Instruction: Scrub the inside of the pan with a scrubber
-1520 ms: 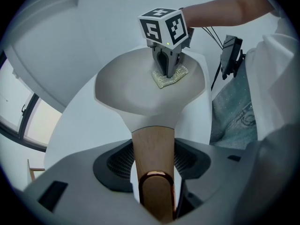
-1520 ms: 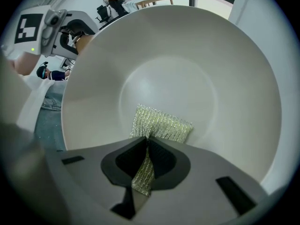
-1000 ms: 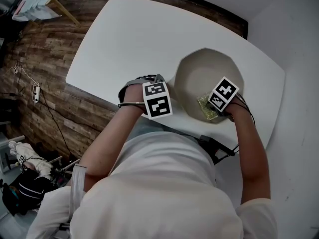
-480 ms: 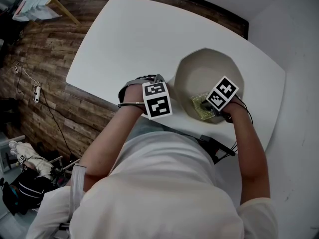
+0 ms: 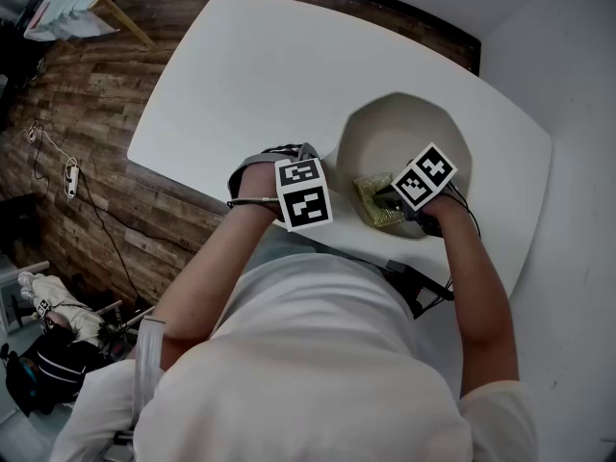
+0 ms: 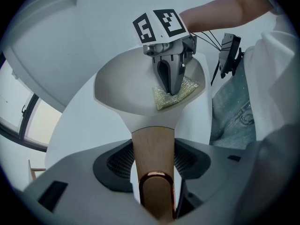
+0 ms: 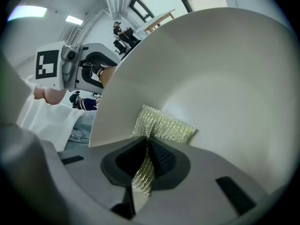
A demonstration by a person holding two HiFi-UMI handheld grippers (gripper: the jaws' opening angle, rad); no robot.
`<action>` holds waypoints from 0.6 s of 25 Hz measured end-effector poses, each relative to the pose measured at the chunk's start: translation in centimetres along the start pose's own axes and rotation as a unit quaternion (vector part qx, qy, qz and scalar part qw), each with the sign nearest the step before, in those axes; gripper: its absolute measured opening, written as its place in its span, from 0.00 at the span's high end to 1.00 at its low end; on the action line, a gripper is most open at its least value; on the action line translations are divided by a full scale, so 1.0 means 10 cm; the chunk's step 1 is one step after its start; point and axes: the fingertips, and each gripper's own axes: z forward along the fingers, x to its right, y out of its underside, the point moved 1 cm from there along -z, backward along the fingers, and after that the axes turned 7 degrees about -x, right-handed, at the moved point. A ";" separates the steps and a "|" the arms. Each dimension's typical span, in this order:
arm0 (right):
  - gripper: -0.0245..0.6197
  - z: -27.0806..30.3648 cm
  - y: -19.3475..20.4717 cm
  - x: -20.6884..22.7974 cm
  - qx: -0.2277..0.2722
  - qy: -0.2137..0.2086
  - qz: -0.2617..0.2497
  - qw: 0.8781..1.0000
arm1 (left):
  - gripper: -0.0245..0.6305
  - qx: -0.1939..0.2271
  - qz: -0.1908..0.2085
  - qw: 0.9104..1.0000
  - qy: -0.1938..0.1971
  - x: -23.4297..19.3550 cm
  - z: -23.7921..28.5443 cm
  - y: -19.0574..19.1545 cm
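A cream-white pan (image 5: pixel 404 152) with angular walls sits on the white table (image 5: pixel 250 85), near its front right. Its wooden handle (image 6: pixel 153 165) runs between the jaws of my left gripper (image 6: pixel 154 191), which is shut on it. My right gripper (image 7: pixel 145 172) is shut on a glittery yellow-green scrubber (image 7: pixel 161 125), pressing it against the pan's inner wall (image 7: pixel 220 74). In the head view the scrubber (image 5: pixel 375 202) lies at the pan's near-left side under the right gripper (image 5: pixel 390 200). In the left gripper view the scrubber (image 6: pixel 176 93) sits under the right gripper (image 6: pixel 171 86) inside the pan (image 6: pixel 126 86).
The table's front edge (image 5: pixel 183 176) runs close to my left hand, with wooden floor (image 5: pixel 87 123) beyond it. A black device with cables (image 5: pixel 409 282) hangs at the person's waist. A white wall (image 5: pixel 568 85) stands to the right.
The right gripper has slid the scrubber leftward across the pan's near side. The left gripper and the pan have stayed still.
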 end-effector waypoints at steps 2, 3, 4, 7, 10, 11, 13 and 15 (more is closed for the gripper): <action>0.90 0.00 -0.06 -0.02 0.011 -0.004 -0.001 1.000 | 0.59 -0.001 0.001 1.000 0.000 0.00 0.00 0.00; 0.90 0.00 -0.08 -0.03 0.016 -0.005 -0.002 1.000 | 0.59 -0.001 0.001 1.000 0.000 0.00 -0.01 0.01; 0.90 0.01 -0.11 -0.03 0.020 -0.006 -0.002 1.000 | 0.59 -0.001 0.002 1.000 0.000 -0.01 -0.01 0.01; 0.90 0.01 -0.18 -0.04 0.039 -0.011 -0.002 0.999 | 0.59 -0.001 0.004 1.000 -0.001 0.00 -0.01 0.00; 0.90 0.00 -0.28 -0.04 0.064 -0.016 -0.001 0.998 | 0.59 0.001 0.007 1.000 -0.003 -0.01 0.00 0.00; 0.90 -0.01 -0.31 -0.05 0.072 -0.016 -0.002 0.997 | 0.59 0.001 0.007 1.000 -0.004 -0.01 0.00 0.00; 0.90 -0.02 -0.37 -0.04 0.088 -0.015 -0.004 0.996 | 0.59 0.000 0.009 1.000 -0.005 -0.01 -0.01 0.00; 0.90 -0.03 -0.43 -0.04 0.101 -0.013 -0.007 0.995 | 0.59 0.001 0.011 1.000 -0.006 -0.01 -0.01 0.00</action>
